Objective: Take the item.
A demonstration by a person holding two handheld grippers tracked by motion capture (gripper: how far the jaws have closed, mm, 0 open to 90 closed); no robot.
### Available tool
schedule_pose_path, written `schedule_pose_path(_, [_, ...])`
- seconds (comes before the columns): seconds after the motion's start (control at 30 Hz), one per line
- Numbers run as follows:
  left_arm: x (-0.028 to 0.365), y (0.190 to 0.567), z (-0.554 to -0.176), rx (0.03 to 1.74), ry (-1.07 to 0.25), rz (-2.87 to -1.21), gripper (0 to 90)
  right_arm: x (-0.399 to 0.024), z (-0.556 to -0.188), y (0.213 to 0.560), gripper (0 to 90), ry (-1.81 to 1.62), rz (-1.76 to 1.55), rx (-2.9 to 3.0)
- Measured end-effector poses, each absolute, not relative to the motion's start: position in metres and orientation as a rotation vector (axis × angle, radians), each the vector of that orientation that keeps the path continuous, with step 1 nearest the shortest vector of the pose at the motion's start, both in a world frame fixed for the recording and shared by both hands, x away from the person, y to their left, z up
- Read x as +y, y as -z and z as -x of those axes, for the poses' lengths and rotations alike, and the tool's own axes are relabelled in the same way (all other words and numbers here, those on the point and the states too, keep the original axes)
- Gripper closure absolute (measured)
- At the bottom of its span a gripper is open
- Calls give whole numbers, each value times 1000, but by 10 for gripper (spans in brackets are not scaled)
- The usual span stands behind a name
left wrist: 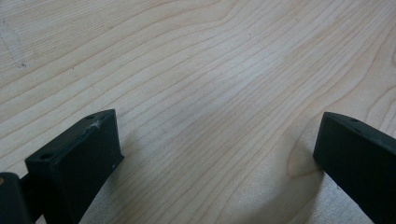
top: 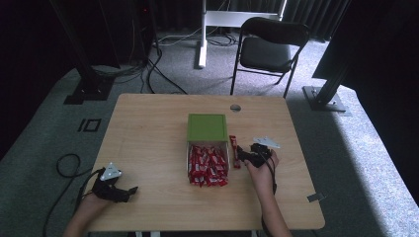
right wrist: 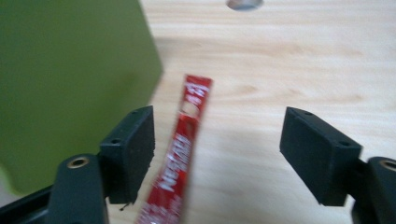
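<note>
A green box [top: 207, 127] stands mid-table, and the white tray [top: 188, 157] in front of it holds several red sachets [top: 207, 167]. Just right of the tray a loose red sachet [top: 233, 148] lies on the wood. My right gripper [top: 243, 154] is at that sachet, pointing left. In the right gripper view the sachet [right wrist: 184, 154] lies between the parted jaws of my right gripper [right wrist: 219, 130], close to the left one, and the pads do not press it. The green box [right wrist: 70, 84] rises at the left. My left gripper [top: 129, 190] rests open at the near left over bare wood [left wrist: 217, 149].
A round cable hole [top: 235, 107] sits in the table [top: 148, 133] behind the box. Beyond the far edge stands a black folding chair [top: 269, 47]. A small metal piece [top: 316, 197] lies near the table's front right corner. Black frame posts flank the table.
</note>
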State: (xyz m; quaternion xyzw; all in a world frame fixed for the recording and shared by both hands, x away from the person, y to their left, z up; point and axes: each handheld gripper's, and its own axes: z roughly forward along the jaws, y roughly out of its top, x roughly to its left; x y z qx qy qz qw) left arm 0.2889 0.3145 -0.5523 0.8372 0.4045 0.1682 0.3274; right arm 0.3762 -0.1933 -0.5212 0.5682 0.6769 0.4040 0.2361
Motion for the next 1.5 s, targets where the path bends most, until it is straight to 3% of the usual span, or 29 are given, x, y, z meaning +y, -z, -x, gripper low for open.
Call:
schedule_pose_path(0.37, [314, 552, -289, 1060, -440, -2192, 15, -226, -363, 530, 188, -1039, -1552, 1884])
schedule_pose_path(1.5, [314, 552, -289, 1060, -439, -2192, 16, -287, -314, 547, 148, -984, -1292, 2156])
